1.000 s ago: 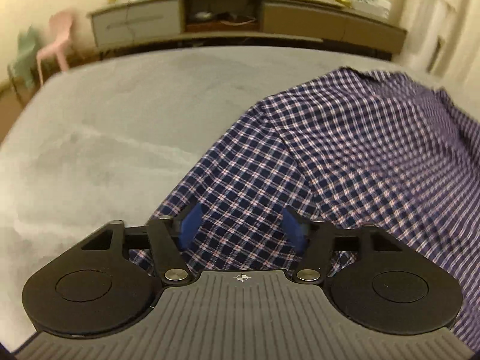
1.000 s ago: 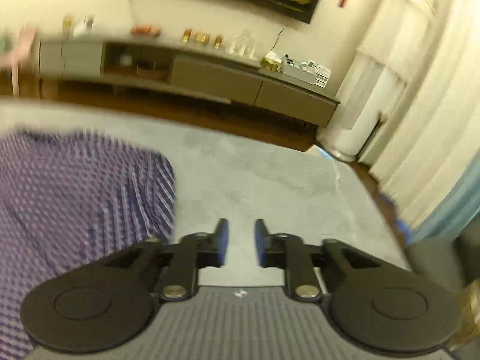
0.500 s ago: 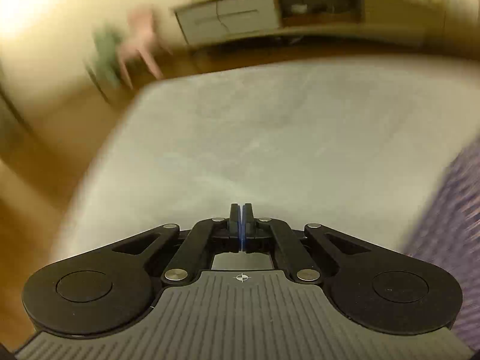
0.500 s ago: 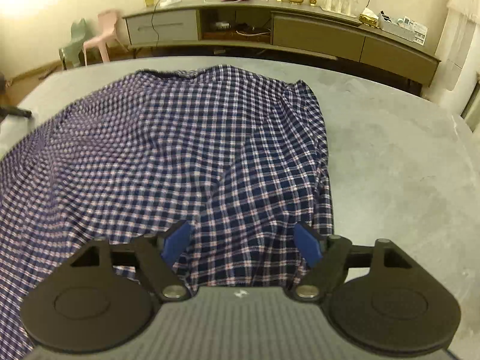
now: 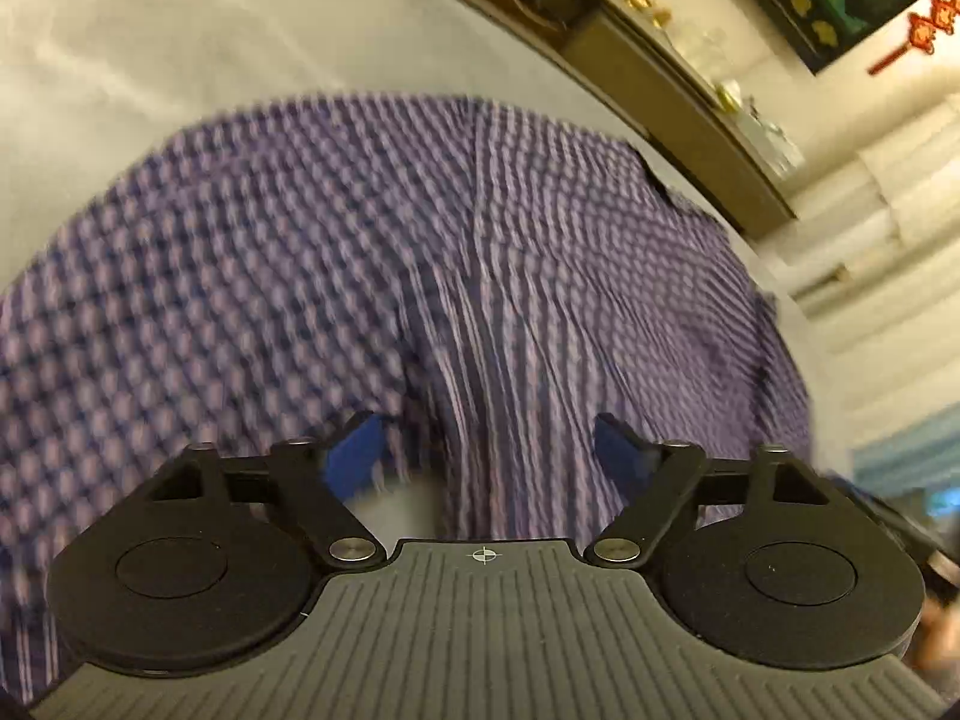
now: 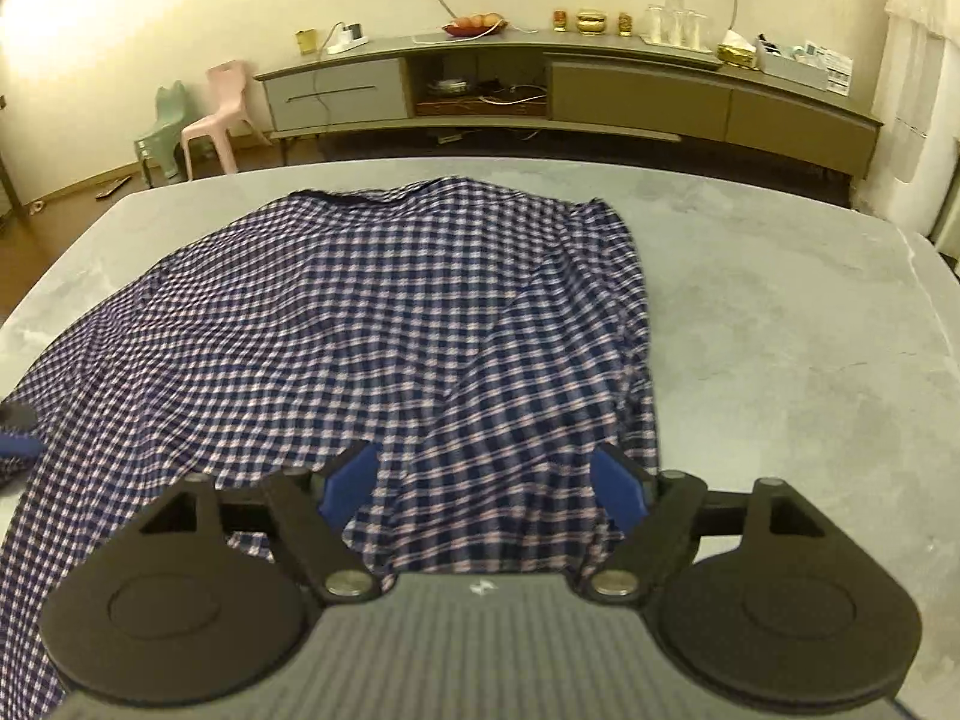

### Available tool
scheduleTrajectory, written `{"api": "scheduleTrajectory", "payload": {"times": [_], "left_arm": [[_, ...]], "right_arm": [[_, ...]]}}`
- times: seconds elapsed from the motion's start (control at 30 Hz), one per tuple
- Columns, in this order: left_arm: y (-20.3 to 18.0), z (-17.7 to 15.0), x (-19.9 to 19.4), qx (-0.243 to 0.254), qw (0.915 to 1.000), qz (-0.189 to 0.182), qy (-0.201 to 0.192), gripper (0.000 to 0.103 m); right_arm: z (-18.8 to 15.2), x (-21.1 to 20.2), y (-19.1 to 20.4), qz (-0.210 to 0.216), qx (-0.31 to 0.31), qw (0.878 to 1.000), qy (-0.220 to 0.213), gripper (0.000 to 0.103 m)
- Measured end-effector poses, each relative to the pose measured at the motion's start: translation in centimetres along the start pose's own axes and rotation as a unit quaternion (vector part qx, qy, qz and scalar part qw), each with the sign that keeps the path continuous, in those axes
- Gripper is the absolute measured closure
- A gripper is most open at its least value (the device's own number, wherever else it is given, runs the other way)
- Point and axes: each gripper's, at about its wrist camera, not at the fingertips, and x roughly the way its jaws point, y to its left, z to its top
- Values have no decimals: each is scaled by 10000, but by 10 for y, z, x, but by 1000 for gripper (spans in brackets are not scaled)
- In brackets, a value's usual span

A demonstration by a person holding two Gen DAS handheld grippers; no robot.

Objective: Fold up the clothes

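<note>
- On the grey table (image 6: 780,312), the checked shirt (image 6: 372,324) is lying spread out but rumpled, its far hem reaching toward twelve o'clock and its near edge running under both of my claws.
- I am holding the right claw (image 6: 483,489) low over the near edge of the shirt, pointed down and forward, because that edge looks like the part I would need to pinch to start a fold.
- The right claw is standing released, its blue pads (image 6: 615,486) wide apart with nothing pressed between them; cloth is lying beneath the gap, and a ridge of folds is running away toward one o'clock.
- In the left wrist view the left claw (image 5: 486,450) is hovering over the same shirt (image 5: 300,276), which is filling everything from nine o'clock round to two o'clock; the picture is smeared.
- The left claw's jaws are opening right now, and its blue pads (image 5: 354,450) are gripping nothing; a raised crease of fabric is sitting at twelve o'clock just ahead of the gap, and a pale patch is showing just below it.
- At nine o'clock in the right wrist view, a dark and blue shape at the frame's edge is resting on the shirt; I judge it to be my other claw, though I cannot tell for sure.
- I judge that both claws are poised to take the near hem.
</note>
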Motion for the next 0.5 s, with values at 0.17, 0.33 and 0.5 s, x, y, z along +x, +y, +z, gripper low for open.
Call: {"api": "scheduleTrajectory", "payload": {"times": [0.17, 0.33, 0.5], "left_arm": [[3, 47, 28, -195, 9988, 277, -359, 103], [29, 115, 27, -738, 9905, 641, -963, 103], [47, 133, 24, -505, 9853, 1155, -1151, 103]], "right_arm": [[-6, 1, -9, -83, 71, 9999, 103, 23], [-18, 8, -14, -66, -10, 9994, 329, 20], [-28, 25, 6, 284, -536, 9957, 705, 79]]}}
